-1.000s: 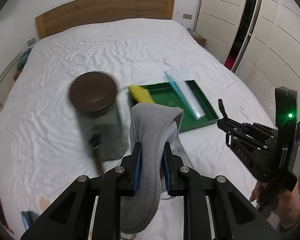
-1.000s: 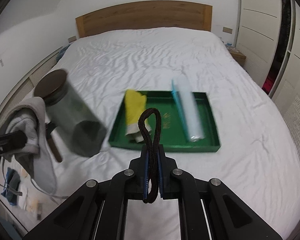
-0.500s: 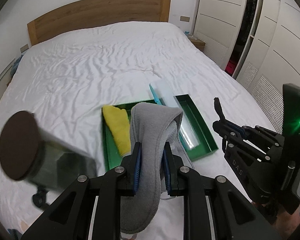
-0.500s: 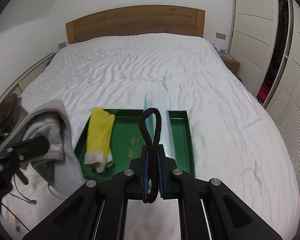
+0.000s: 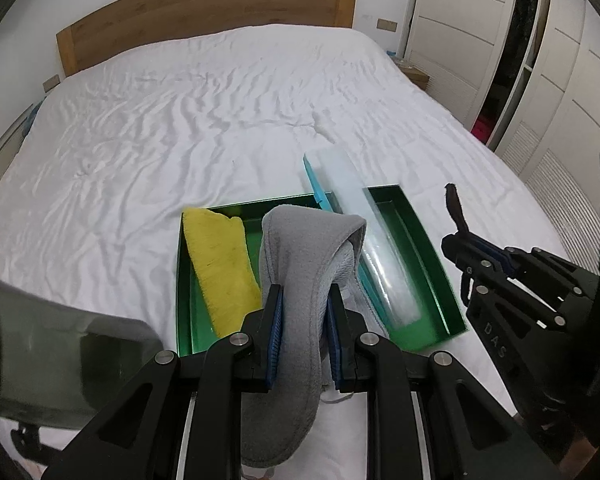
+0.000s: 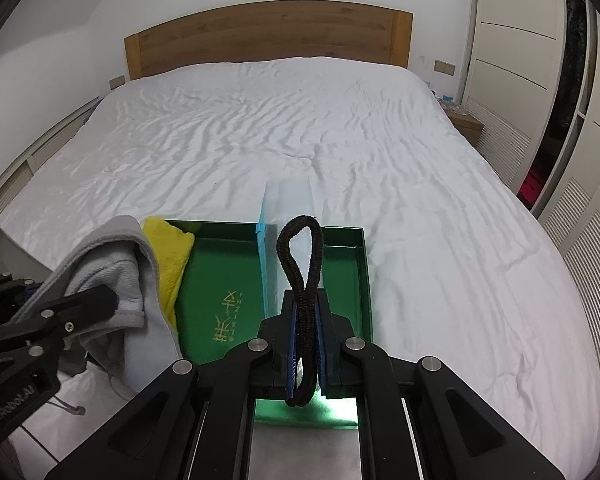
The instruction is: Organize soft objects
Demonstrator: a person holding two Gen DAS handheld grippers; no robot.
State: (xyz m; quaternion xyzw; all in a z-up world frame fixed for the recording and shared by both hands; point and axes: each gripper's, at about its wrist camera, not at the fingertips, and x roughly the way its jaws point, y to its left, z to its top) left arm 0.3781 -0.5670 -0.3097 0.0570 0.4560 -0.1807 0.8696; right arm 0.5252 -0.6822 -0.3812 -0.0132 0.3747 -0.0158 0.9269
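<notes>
My left gripper (image 5: 303,336) was clamped on the grey mask (image 5: 300,280), floppy and light, pinched mid-body so both ends drooped, hanging over the near end of the green tray (image 5: 428,264). The right gripper (image 6: 305,334) was pinched shut on the black cord loop (image 6: 300,256), thin and limp, just above the tray's near edge.

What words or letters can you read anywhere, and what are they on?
"DAS": on the right gripper, seen from the left wrist.
Gold characters and a row of tiny letters: on the floor of the green tray, too stylised and small to read.
Raised letters on the left gripper, low in the right wrist view: upside down and too blurred to read.
Nothing else carries text.
</notes>
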